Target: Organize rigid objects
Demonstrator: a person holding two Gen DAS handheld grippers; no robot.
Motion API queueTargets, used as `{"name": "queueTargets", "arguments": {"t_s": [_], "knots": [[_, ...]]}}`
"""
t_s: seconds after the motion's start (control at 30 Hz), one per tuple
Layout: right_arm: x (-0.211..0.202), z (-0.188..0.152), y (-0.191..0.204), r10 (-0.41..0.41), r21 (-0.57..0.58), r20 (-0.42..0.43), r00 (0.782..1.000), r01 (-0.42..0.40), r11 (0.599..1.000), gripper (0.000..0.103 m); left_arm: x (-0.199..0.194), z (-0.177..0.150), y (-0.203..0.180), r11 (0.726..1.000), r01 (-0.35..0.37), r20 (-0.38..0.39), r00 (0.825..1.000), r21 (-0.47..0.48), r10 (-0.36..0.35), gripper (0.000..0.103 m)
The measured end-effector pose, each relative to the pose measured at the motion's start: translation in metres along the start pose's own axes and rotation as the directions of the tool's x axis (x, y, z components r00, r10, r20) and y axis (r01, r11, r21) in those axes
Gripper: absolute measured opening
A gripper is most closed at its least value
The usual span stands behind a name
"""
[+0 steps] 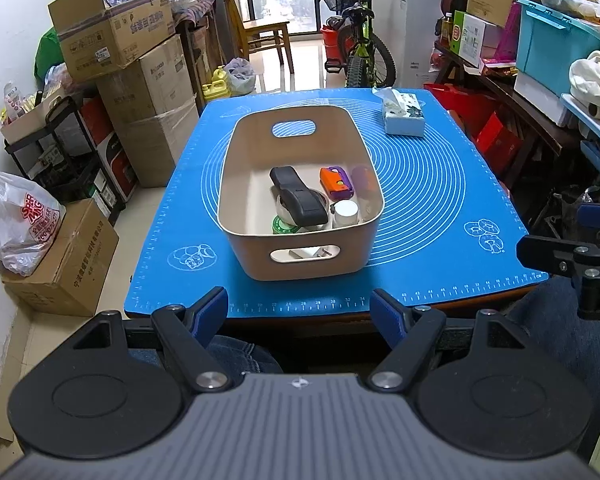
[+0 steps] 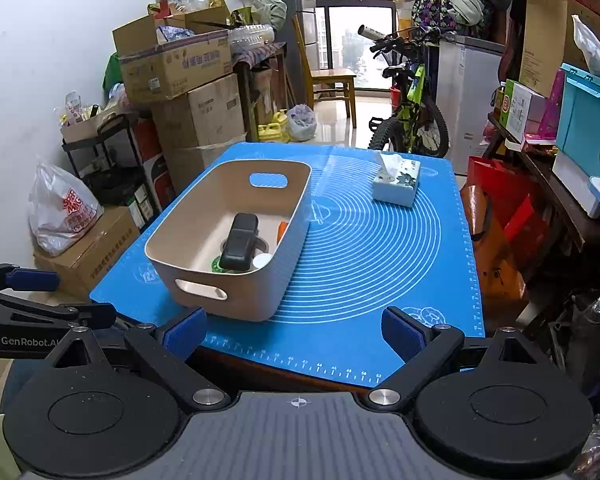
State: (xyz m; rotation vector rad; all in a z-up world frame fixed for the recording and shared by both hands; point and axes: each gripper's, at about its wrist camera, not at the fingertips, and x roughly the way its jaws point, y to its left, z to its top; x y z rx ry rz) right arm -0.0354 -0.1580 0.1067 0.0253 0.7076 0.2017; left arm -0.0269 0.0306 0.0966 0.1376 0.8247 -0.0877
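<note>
A beige bin (image 1: 236, 160) (image 2: 188, 220) with cut-out handles stands on the blue mat (image 1: 420, 184) (image 2: 360, 240). Inside lie a black oblong case (image 1: 298, 196) (image 2: 240, 246), an orange and purple block (image 1: 336, 182), a purple item (image 1: 362, 178), a white round cap (image 1: 346, 210), a metal tin and a green-rimmed disc (image 1: 280, 225). My left gripper (image 1: 300, 312) is open and empty, held before the table's front edge. My right gripper (image 2: 296, 334) is open and empty, at the front edge, right of the bin.
A tissue box (image 1: 404, 114) (image 2: 396, 182) sits at the mat's far right. Stacked cardboard boxes (image 1: 140, 92) and a black rack stand left of the table. A bicycle (image 1: 360, 48) stands behind it. Red bags and a cluttered shelf are on the right.
</note>
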Motion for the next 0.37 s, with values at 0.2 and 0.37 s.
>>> {"name": "queueTargets", "arguments": {"t_s": [0.2, 0.37], "knots": [[-0.0001, 0.0002, -0.0002, 0.0, 0.001, -0.001, 1.0, 0.0, 1.0, 0.095, 0.0, -0.0001, -0.0001, 1.0, -0.001, 0.0, 1.0, -0.001, 0.001, 0.078], [-0.0002, 0.0004, -0.0005, 0.0, 0.0, 0.0, 1.0, 0.0, 1.0, 0.095, -0.0002, 0.0001, -0.0003, 1.0, 0.0, -0.001, 1.0, -0.002, 0.0, 0.078]]}}
